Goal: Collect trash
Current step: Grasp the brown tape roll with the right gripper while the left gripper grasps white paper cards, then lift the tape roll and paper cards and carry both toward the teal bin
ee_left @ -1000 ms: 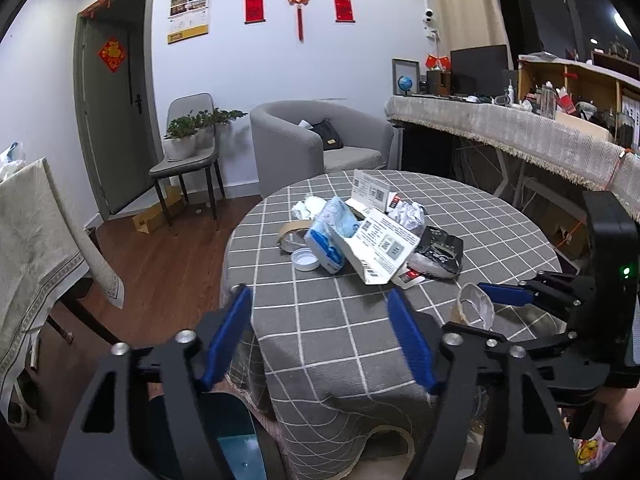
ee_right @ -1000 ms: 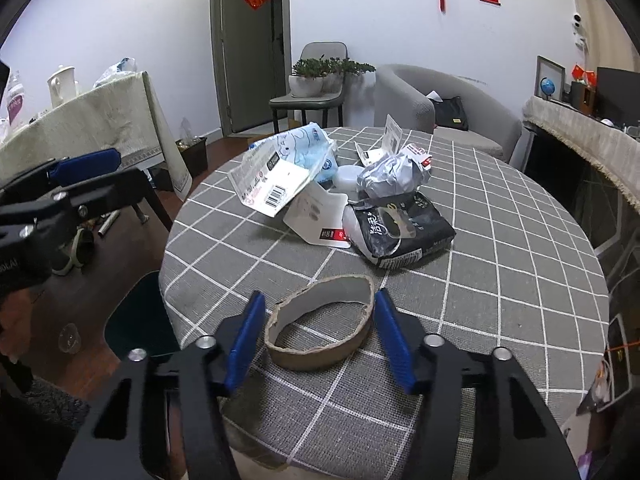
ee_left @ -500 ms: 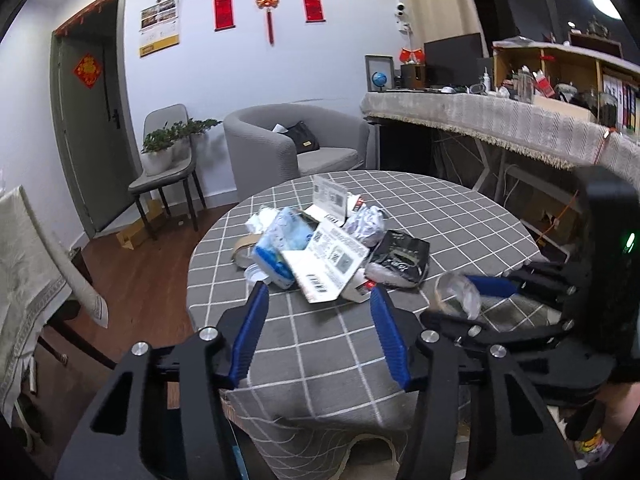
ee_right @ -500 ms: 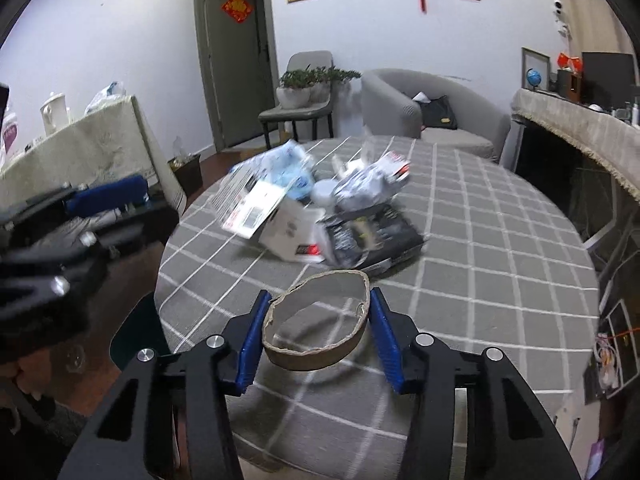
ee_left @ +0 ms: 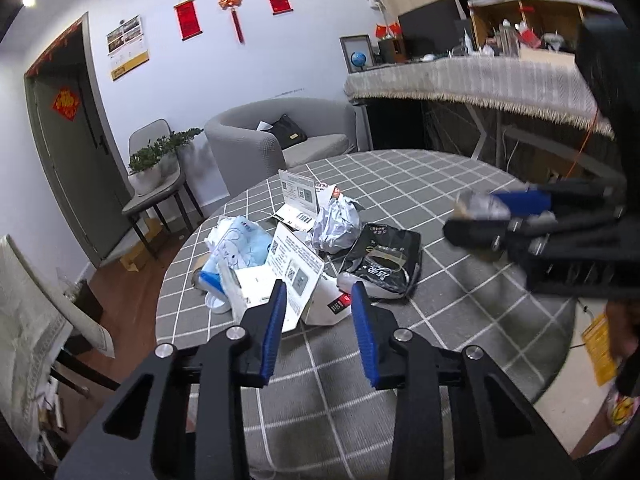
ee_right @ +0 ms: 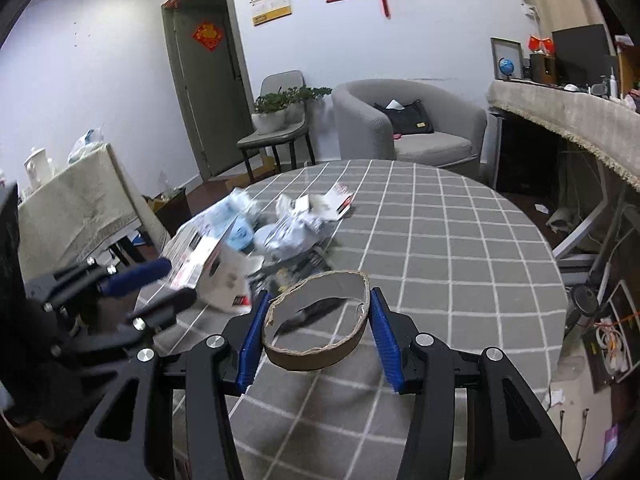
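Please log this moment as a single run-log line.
right hand-held gripper: shut on cardboard ring, lifted | left hand-held gripper: open, empty | trash pile: on table

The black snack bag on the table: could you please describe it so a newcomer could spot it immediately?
On the round table with the grey checked cloth, find the heap of trash. The black snack bag lies at its right edge, beside a crumpled silver wrapper. It is the only dark piece among pale packaging.

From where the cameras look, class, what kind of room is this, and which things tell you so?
Probably a home living room: a grey armchair, a round table with a checked cloth, and red hangings on the wall.
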{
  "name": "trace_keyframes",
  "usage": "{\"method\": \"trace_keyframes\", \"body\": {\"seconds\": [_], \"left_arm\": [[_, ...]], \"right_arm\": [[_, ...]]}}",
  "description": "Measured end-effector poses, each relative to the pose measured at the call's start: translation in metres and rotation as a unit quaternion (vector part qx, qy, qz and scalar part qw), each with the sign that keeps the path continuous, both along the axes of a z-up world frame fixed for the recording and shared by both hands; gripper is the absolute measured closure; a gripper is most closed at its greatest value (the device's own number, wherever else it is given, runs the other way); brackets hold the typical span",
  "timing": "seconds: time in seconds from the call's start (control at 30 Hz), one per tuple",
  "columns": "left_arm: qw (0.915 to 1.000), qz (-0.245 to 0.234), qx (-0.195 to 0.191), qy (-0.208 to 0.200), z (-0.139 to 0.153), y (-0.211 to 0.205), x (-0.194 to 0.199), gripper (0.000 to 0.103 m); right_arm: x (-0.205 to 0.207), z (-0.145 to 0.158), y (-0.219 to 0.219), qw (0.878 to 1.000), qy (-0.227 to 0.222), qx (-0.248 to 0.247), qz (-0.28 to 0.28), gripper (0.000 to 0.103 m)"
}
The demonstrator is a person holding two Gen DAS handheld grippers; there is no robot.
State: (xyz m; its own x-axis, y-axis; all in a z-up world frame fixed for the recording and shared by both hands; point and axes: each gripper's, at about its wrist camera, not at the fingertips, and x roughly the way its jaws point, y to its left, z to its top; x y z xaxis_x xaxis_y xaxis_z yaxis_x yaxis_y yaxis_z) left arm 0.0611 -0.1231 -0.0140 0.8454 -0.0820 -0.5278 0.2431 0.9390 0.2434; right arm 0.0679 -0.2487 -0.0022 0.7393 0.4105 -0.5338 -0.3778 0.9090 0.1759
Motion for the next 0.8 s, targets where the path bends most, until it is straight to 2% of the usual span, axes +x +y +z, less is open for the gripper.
{"method": "trace_keyframes", "body": {"seconds": [0.17, 0.2, 0.3, 0.47, 0.57, 0.63, 0.8], "left_arm": [[0.9996, 0.014, 0.02, 0.014, -0.01, -0.005, 0.021, 0.073], [0.9996, 0.015, 0.017, 0.018, -0.011, -0.005, 0.026, 0.076], [0.9992, 0.02, 0.009, 0.032, -0.015, -0.003, 0.038, 0.079], [0.9992, 0.02, -0.006, 0.033, -0.013, 0.003, 0.048, 0.086], [0.9994, 0.019, -0.018, 0.024, -0.008, 0.008, 0.048, 0.092], [0.9991, 0.021, -0.031, 0.019, -0.003, 0.013, 0.048, 0.101], [0.9989, 0.017, -0.041, 0.015, 0.003, 0.023, 0.045, 0.101]], "right_arm": [[0.013, 0.004, -0.006, 1.0, 0.0, 0.011, -0.005, 0.053], [0.017, 0.005, -0.007, 1.0, 0.001, 0.011, -0.005, 0.053], [0.024, 0.006, -0.006, 1.0, 0.003, 0.015, -0.004, 0.053], [0.034, 0.01, 0.002, 1.0, 0.002, 0.011, 0.005, 0.053], [0.039, 0.01, 0.011, 1.0, 0.003, 0.004, 0.012, 0.053], [0.042, 0.01, 0.015, 1.0, 0.003, 0.002, 0.015, 0.053], [0.044, 0.014, 0.025, 1.0, 0.0, 0.003, 0.019, 0.053]]}}
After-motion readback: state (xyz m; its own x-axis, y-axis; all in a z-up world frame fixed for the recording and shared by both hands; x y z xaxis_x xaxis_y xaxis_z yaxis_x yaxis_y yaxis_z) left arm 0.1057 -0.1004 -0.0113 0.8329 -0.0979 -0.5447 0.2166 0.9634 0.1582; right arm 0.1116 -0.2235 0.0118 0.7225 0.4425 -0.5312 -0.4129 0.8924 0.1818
